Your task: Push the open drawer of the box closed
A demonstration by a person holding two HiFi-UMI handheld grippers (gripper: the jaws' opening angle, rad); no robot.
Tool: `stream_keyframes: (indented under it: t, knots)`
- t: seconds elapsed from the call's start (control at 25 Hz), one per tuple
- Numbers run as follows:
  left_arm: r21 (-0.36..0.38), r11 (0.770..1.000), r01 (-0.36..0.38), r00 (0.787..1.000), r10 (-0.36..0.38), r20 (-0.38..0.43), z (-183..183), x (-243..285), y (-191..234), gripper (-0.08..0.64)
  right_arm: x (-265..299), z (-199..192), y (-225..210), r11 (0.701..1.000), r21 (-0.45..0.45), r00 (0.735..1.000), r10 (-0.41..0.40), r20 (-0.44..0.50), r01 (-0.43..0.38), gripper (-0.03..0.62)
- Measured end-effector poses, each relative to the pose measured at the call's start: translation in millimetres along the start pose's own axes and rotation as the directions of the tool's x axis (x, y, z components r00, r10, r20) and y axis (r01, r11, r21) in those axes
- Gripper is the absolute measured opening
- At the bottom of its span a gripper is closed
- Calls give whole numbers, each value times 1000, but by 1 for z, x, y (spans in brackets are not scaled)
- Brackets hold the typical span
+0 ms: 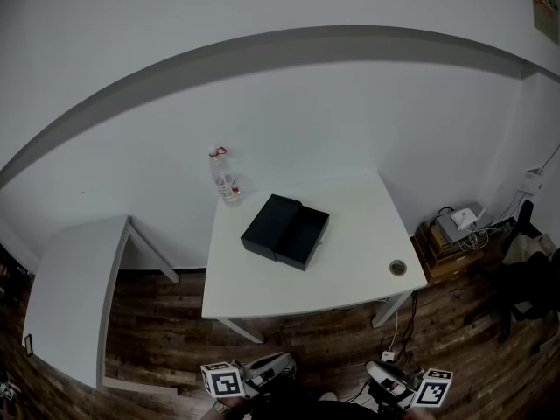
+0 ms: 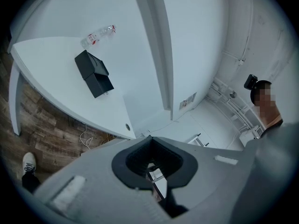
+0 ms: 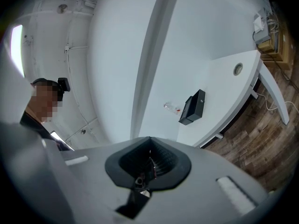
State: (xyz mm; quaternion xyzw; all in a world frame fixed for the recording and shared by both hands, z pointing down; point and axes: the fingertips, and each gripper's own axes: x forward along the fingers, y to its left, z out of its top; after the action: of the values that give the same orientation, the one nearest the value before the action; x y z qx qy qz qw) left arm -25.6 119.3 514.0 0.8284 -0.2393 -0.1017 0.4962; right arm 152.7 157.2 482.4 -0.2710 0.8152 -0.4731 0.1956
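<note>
A black box [image 1: 268,223] lies on the white table [image 1: 350,274], with its drawer [image 1: 304,238] pulled out toward the right and empty. The left gripper view shows the box [image 2: 92,73] far off, and so does the right gripper view, where the box [image 3: 193,107] is small. My left gripper [image 1: 267,371] and right gripper [image 1: 392,378] are held low at the bottom edge, well short of the table's near side. In their own views the left gripper [image 2: 150,140] and right gripper [image 3: 149,140] have their jaws together with nothing between them.
A clear plastic bottle [image 1: 226,180] lies at the table's back edge, behind the box. A round cable hole [image 1: 398,268] is near the front right corner. A second white table [image 1: 70,287] stands to the left. Cables and a device on a crate [image 1: 458,227] sit on the floor to the right.
</note>
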Motion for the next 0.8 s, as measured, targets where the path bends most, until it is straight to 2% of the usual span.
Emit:
stream_keyframes:
  t: [0.2, 0.44, 0.6, 0.8]
  knots:
    - [4, 1000, 10, 1000, -10, -2, 26, 15, 17, 5, -7, 15, -12, 999, 0, 997, -47, 55, 47, 6]
    - [2, 1000, 30, 999, -30, 11, 73, 33, 44, 5, 6, 37, -27, 997, -4, 989, -76, 129, 77, 5]
    - [57, 998, -5, 1000, 6, -15, 115, 38, 72, 5, 32, 53, -35, 996, -13, 983, -84, 162, 87, 6]
    - [101, 993, -55, 998, 56, -5, 183, 41, 110, 5, 69, 68, -41, 995, -13, 979, -99, 177, 103, 6]
